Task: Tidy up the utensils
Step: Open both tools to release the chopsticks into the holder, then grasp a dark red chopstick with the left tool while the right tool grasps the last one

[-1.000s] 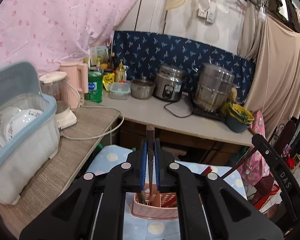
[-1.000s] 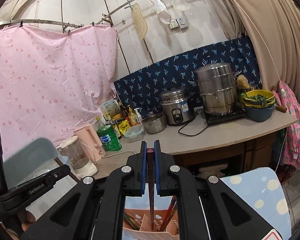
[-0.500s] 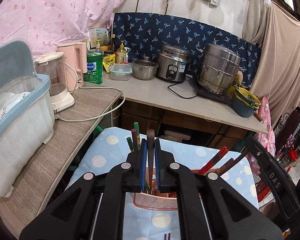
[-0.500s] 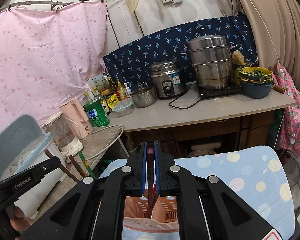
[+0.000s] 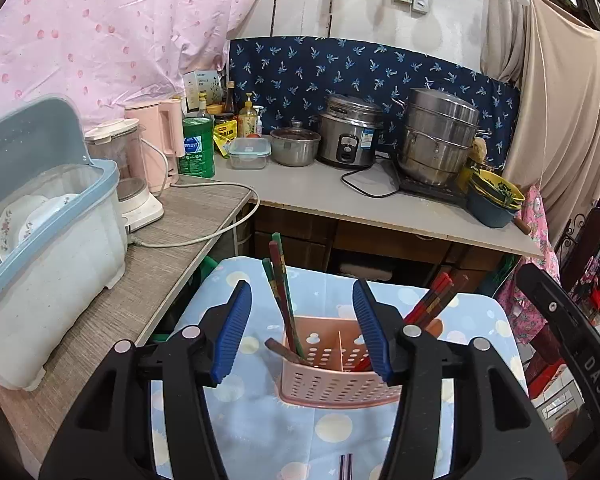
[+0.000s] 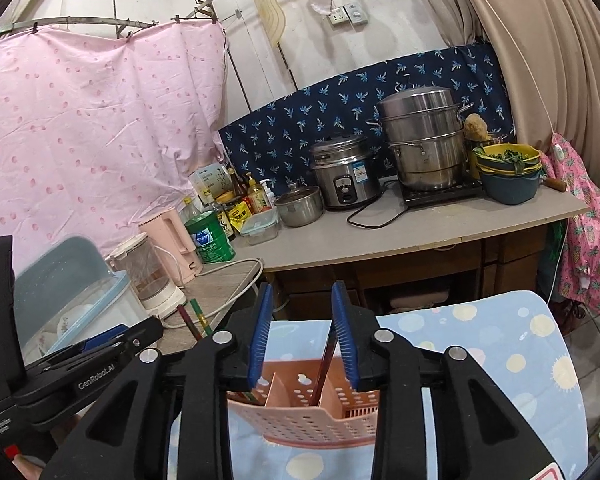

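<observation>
We have just let go with both hands: the left gripper (image 5: 302, 330) and the right gripper (image 6: 302, 334) were each clamped on a chopstick a second ago, and their jaws have just been opening and now stand apart. The chopsticks (image 5: 283, 292) lean in the pink basket (image 5: 332, 380) on the dotted cloth (image 5: 260, 432), one more (image 6: 323, 364) between our right jaws, untouched. We judge this pair delivered; another utensil (image 5: 346, 466) lies near us

— How many holders on my cloth?
— One pink utensil basket (image 5: 332, 376), two compartments.
— Chopsticks (image 5: 285, 300)?
— I count three at its left end and roughly three at the right (they overlap).
</observation>
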`<state>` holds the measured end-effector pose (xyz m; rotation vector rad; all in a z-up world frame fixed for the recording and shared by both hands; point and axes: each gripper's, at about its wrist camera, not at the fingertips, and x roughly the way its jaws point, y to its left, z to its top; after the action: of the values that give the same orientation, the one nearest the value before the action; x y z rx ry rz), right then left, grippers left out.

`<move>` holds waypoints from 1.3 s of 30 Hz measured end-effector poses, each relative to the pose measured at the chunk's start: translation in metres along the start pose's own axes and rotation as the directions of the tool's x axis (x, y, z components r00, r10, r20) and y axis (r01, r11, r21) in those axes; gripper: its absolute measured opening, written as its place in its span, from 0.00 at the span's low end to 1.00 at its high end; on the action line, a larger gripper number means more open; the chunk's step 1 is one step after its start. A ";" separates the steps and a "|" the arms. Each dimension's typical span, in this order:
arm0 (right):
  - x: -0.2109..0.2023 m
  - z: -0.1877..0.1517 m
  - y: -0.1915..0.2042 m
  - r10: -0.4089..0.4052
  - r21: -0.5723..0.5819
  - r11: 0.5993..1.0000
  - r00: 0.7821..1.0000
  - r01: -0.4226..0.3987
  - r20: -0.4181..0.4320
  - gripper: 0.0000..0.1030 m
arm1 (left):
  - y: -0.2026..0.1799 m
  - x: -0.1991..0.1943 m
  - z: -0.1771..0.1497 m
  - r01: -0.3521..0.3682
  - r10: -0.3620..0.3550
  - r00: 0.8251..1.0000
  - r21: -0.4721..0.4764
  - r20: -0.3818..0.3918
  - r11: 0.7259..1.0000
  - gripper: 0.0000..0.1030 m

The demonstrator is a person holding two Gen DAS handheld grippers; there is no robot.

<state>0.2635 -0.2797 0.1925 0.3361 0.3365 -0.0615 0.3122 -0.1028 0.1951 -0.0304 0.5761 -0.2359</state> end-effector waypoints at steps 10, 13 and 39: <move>-0.044 -0.028 0.010 -0.012 -0.048 0.999 1.000 0.011 -0.012 0.36 | -0.004 -0.030 -0.025 -0.027 0.027 1.000 0.040 0.001 0.999 0.49; -0.056 -0.038 0.011 -0.013 -0.051 0.999 1.000 0.012 -0.024 0.37 | -0.004 -0.039 -0.038 -0.036 0.036 0.999 0.049 -0.003 0.998 0.50; -0.122 -0.140 0.012 -0.074 -0.138 0.989 0.983 0.051 -0.166 0.37 | 0.025 -0.077 -0.144 -0.045 0.048 0.987 0.026 -0.150 0.999 0.50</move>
<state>0.1061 -0.2211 0.1127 0.1982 0.5193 -0.0714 0.1764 -0.0559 0.1136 0.0231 0.7242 -0.2005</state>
